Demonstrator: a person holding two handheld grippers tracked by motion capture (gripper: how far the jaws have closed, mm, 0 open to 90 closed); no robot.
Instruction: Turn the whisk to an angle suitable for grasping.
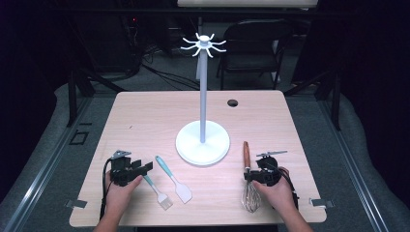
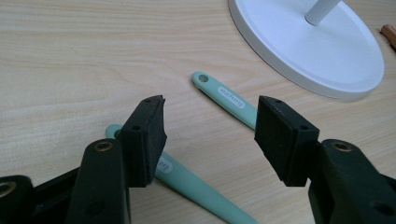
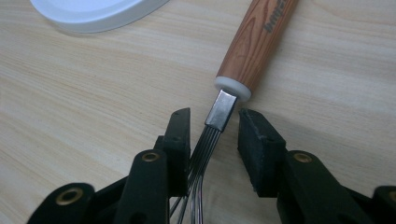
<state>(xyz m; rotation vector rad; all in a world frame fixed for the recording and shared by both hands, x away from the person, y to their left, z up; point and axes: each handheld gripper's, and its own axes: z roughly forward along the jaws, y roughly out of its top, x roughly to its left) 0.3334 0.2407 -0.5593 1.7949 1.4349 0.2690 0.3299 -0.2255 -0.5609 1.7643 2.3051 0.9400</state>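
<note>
From above, the whisk (image 1: 250, 181) lies lengthwise at the table's right, handle toward the stand (image 1: 202, 142), right gripper (image 1: 252, 177) straddling its neck. Right gripper view: jaws parted around the wires, left pad touching, not clamped. Left gripper (image 2: 210, 135) gapes over the brush (image 2: 196, 186).

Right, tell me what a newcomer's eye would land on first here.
The tall white hook stand dominates the table's middle, its round base toward the near edge. At the near right, the right gripper straddles the wire neck of a wooden-handled whisk, one pad at the wires. At the near left, the left gripper stands open over two mint-handled utensils.
</note>
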